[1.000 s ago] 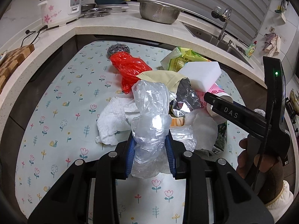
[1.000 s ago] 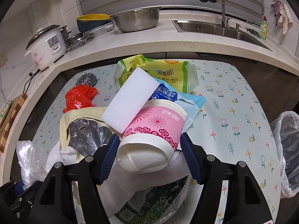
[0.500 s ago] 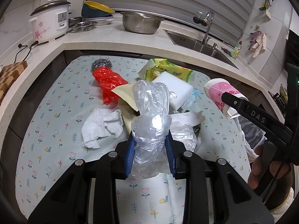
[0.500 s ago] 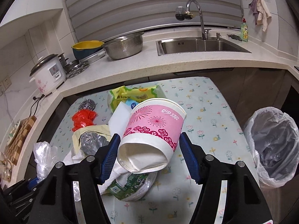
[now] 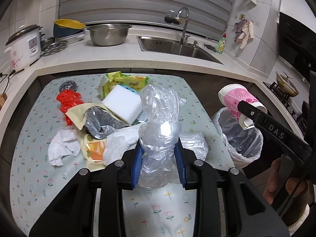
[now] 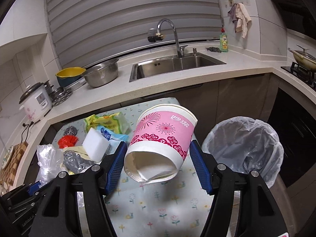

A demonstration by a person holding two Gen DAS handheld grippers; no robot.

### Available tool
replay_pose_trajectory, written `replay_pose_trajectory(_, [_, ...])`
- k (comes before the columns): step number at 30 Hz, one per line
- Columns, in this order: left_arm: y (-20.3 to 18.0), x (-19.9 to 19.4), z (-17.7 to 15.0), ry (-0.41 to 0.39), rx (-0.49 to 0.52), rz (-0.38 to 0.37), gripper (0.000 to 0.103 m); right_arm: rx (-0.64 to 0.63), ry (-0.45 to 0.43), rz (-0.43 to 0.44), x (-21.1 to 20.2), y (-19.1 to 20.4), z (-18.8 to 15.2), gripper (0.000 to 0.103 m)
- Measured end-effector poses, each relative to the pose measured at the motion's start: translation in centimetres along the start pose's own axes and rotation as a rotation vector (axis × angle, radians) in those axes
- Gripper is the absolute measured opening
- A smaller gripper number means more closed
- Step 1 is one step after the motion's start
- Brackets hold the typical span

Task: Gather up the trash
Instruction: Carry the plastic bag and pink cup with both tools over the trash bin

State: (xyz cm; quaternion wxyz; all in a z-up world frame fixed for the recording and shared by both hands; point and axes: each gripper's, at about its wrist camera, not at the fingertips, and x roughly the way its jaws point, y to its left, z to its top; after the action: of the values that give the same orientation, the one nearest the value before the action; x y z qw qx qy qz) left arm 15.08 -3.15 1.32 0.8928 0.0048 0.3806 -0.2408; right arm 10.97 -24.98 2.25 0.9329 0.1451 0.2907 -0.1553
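Note:
My left gripper (image 5: pixel 159 158) is shut on a crumpled clear plastic bag (image 5: pixel 160 122), held above the flowered table mat (image 5: pixel 33 169). My right gripper (image 6: pixel 158 164) is shut on a pink and white paper cup (image 6: pixel 164 136) lying on its side with its torn lid end towards the camera; the cup (image 5: pixel 240 102) shows in the left wrist view above the bin's near rim. The bin (image 6: pixel 243 148), lined with a clear bag, stands on the floor right of the table. More trash lies on the mat: a white sponge block (image 5: pixel 123 103), a red bag (image 5: pixel 69 102), crumpled tissue (image 5: pixel 63 148), wrappers.
A steel scourer (image 5: pixel 68 86) and a green-yellow packet (image 5: pixel 122 82) lie at the mat's far side. Behind runs a counter with a rice cooker (image 5: pixel 22 47), a steel colander (image 5: pixel 108 34), a sink (image 6: pixel 173 67) and a stove with a pan (image 6: pixel 302 59). A hand (image 5: pixel 284 185) holds the right gripper.
Both grippers have risen and swung right, away from the trash pile. The cup has left the pile and now hangs near the bin, which has come into view.

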Motion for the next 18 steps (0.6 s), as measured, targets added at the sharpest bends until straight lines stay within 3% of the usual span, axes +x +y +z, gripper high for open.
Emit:
replay_pose_trajectory(9, [-7.2,1.9,0.5,0.022,0.092,-0.071,0.03,0.1,-0.007,-0.11,-1.3,-8.7,-0.2,0.063])
replay_pose_trajectory(18, [-13.2,4.8,0.8,0.052,0.173,-0.129,0.03,0.165,0.015,-0.181,-0.5,-14.6,-1.2,0.063])
